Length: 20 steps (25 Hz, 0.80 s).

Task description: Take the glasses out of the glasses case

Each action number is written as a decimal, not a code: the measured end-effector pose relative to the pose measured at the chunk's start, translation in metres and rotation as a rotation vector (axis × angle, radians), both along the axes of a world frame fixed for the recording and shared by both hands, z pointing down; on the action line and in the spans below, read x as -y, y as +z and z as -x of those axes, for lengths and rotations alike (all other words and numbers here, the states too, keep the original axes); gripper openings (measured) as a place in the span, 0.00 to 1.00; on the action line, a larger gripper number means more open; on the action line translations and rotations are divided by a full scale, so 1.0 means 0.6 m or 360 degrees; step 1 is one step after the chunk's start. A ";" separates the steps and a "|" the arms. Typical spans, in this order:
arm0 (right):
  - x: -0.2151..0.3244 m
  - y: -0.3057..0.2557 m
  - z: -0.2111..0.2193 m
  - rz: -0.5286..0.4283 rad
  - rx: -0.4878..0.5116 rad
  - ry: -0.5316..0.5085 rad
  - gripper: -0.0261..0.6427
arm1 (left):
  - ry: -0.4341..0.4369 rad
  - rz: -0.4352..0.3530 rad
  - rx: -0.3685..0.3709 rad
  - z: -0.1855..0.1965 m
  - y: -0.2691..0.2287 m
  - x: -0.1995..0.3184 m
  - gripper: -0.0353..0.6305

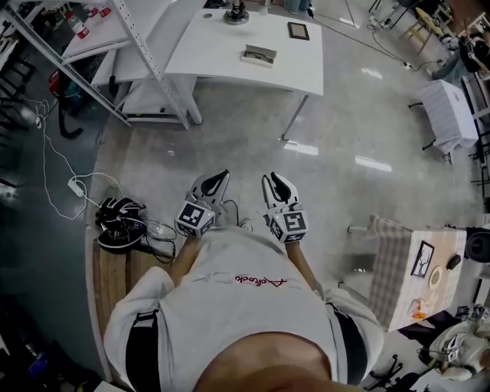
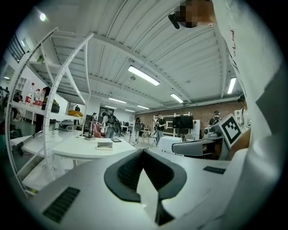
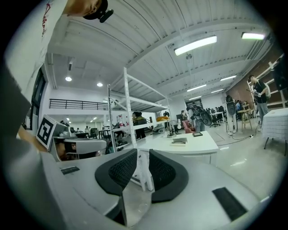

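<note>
The glasses case (image 1: pixel 259 55), a flat grey box, lies shut on the white table (image 1: pixel 222 61) across the floor ahead; it also shows small in the left gripper view as the case (image 2: pixel 105 145) and in the right gripper view as the case (image 3: pixel 179 141). No glasses are visible. Both grippers are held close to the person's chest, pointing level toward that table and far from the case. My left gripper (image 1: pixel 217 178) (image 2: pixel 143 152) has its tips together and holds nothing. My right gripper (image 1: pixel 276 181) (image 3: pixel 142 156) stands open with a narrow gap, and nothing is between its pads.
On the table also lie a black framed slab (image 1: pixel 298 31) and a dark round object (image 1: pixel 236 14). A metal shelving rack (image 1: pixel 145 61) stands at the table's left. A wooden bench with black gloves (image 1: pixel 119 218) is at near left, and a checked-cloth table (image 1: pixel 398 268) at near right. People stand far off.
</note>
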State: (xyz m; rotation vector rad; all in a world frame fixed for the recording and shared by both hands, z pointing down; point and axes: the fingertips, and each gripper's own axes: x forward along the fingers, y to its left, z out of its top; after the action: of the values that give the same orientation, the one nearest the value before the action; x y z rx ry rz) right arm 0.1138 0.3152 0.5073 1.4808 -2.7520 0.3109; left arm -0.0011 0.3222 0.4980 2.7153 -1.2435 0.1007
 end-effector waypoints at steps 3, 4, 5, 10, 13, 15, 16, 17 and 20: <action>0.019 0.005 0.016 0.0008 -0.0006 -0.0015 0.19 | -0.0014 0.0016 -0.0004 0.015 0.008 0.019 0.05; 0.027 0.007 0.019 0.0013 -0.0010 -0.0017 0.19 | -0.0012 0.0022 -0.0006 0.017 0.011 0.027 0.05; 0.035 0.009 0.022 0.0019 -0.0014 -0.0015 0.19 | -0.0006 0.0027 -0.0009 0.019 0.012 0.035 0.05; 0.092 0.017 0.039 0.0038 -0.0032 0.0026 0.19 | 0.0044 0.0042 -0.0031 0.030 0.026 0.102 0.05; 0.137 0.023 0.047 0.0042 -0.0058 0.0056 0.19 | 0.0081 0.0046 -0.0043 0.037 0.028 0.153 0.05; 0.178 0.027 0.053 0.0045 -0.0076 0.0073 0.18 | 0.0097 0.0049 -0.0050 0.045 0.031 0.195 0.05; 0.199 0.028 0.056 0.0052 -0.0081 0.0085 0.18 | 0.0105 0.0053 -0.0050 0.049 0.031 0.217 0.05; 0.220 0.027 0.059 0.0058 -0.0084 0.0097 0.18 | 0.0116 0.0055 -0.0050 0.053 0.028 0.238 0.05; 0.278 0.012 0.075 0.0048 -0.0095 0.0121 0.18 | 0.0158 0.0046 -0.0050 0.068 0.016 0.295 0.05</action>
State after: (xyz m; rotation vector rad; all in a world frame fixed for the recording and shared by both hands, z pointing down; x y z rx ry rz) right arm 0.0690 0.1486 0.5146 1.5635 -2.6381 0.3021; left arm -0.0418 0.1450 0.5074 2.7425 -1.0905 0.0866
